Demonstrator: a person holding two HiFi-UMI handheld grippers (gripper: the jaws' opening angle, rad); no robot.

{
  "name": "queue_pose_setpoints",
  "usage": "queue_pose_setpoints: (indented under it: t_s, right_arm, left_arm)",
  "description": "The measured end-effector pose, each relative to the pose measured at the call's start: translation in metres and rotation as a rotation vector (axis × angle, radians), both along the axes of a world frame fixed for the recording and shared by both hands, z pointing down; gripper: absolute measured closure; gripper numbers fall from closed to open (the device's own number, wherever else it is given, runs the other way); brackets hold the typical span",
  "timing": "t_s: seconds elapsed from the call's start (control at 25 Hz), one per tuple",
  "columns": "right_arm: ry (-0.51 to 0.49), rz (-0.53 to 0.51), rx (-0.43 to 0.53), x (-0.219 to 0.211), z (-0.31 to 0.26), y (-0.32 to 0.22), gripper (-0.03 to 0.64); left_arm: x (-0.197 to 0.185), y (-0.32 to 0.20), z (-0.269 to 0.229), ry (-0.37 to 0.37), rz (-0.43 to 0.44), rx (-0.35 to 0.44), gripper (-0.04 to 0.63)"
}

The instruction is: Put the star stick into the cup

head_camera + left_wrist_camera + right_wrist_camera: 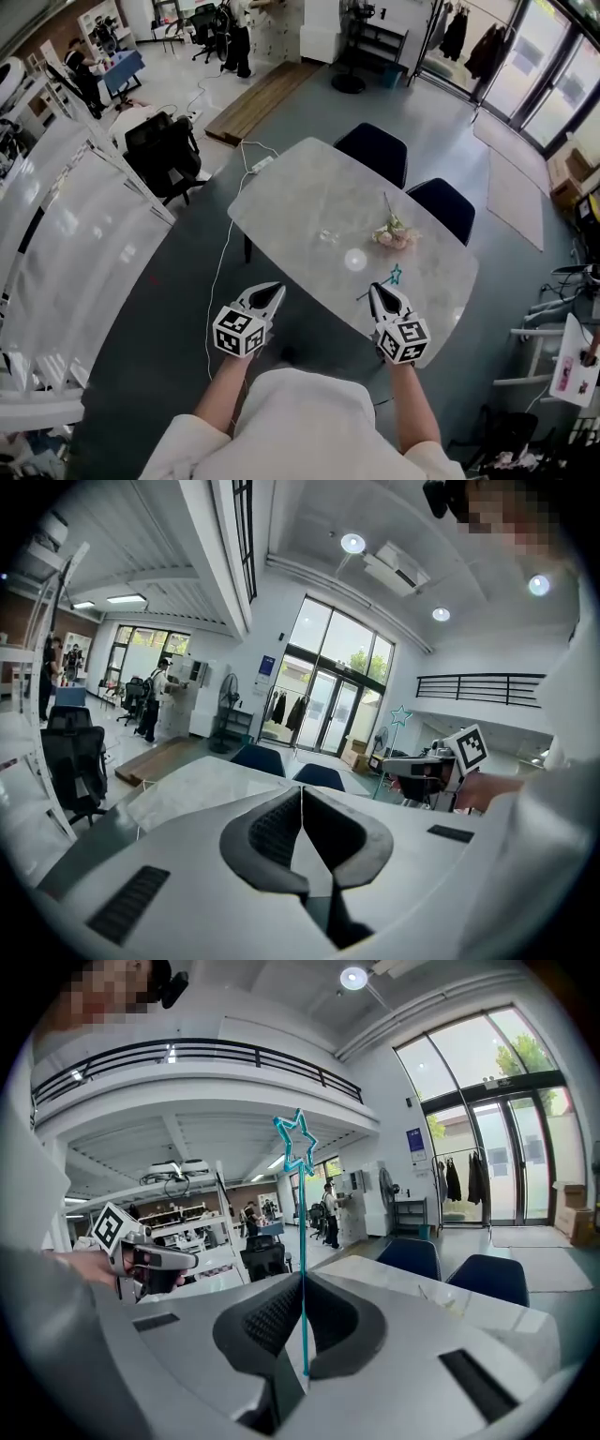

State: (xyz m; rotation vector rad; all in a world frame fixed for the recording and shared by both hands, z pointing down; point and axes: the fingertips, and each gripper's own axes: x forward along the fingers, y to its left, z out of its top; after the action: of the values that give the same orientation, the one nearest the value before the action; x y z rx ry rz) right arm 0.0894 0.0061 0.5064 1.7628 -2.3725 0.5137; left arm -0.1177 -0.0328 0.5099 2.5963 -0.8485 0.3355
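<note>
The star stick (303, 1241) is a thin teal rod topped by an outlined star (396, 274). My right gripper (302, 1283) is shut on the rod and holds it upright. In the head view the right gripper (380, 290) hovers over the near edge of the table, and the star points away from me. A pale round cup (354, 260) stands on the table just beyond it, slightly left. My left gripper (273, 292) is shut and holds nothing, by the table's near left edge. Its jaws (302, 794) meet with no gap.
The marble table (300, 202) also carries a small bunch of pink flowers (395, 234) and a small clear glass item (326, 236). Two dark chairs (373, 150) stand at its far side. A cable (225, 253) hangs off the left. People stand far off.
</note>
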Motion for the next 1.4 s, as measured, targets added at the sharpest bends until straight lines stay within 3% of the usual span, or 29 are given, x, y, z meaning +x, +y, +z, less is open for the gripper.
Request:
queue_pose_setpoints:
  t_s: [0.28, 0.52, 1.0, 1.4]
  right_arm:
    - [0.005, 0.037, -0.035, -0.011, 0.008, -0.029, 0.603]
    - [0.006, 0.016, -0.060, -0.005, 0.020, -0.075, 0.603]
    - [-0.029, -0.108, -0.095, 0.028, 0.066, -0.224, 0.603]
    - [-0.036, -0.183, -0.150, 0.048, 0.145, -0.332, 0.603]
  left_arm:
    - [-0.004, -0.033, 0.008, 0.021, 0.046, -0.025, 0.572]
    - [0.007, -0.073, 0.030, 0.025, 0.033, -0.067, 0.572]
    - [0.055, -0.169, 0.073, -0.015, -0.044, -0.154, 0.572]
    - [0.093, -0.221, 0.128, -0.082, -0.059, -0.226, 0.572]
